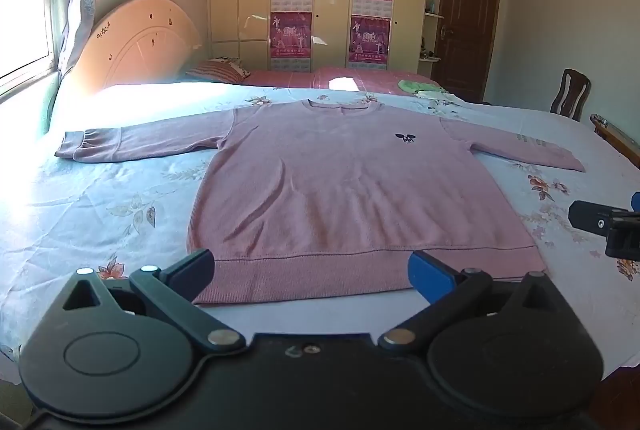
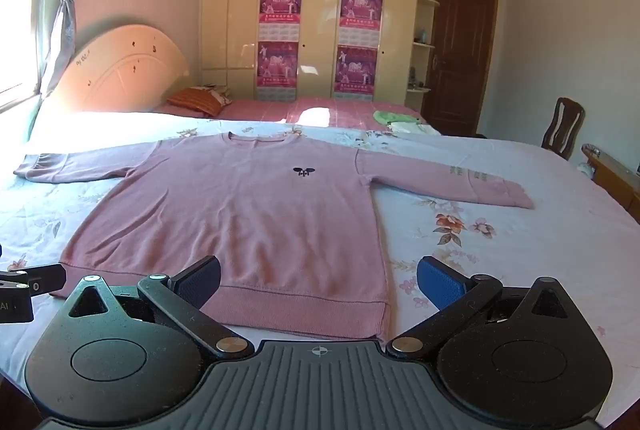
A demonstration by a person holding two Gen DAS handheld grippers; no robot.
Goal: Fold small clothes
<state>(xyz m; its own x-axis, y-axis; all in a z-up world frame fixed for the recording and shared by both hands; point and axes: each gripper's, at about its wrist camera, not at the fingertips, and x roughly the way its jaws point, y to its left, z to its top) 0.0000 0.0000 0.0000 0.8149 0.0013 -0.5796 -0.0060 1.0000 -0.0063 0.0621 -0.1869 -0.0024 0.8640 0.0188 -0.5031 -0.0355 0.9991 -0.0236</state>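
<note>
A small pink sweater (image 1: 340,190) (image 2: 248,214) lies flat and face up on the floral bedsheet, both sleeves spread out to the sides and a small dark logo on its chest. My left gripper (image 1: 314,270) hovers open just above the middle of the sweater's hem, with nothing between its fingers. My right gripper (image 2: 320,280) is open too, over the hem's right corner, and holds nothing. The right gripper's tip shows at the right edge of the left wrist view, and the left gripper's tip at the left edge of the right wrist view.
The bed (image 1: 100,198) (image 2: 520,250) has a light blue floral sheet; a striped pillow (image 1: 218,70) and folded green cloth (image 1: 418,86) lie at its far side. A wooden chair (image 2: 562,126) stands at the right. A wardrobe and a door are behind.
</note>
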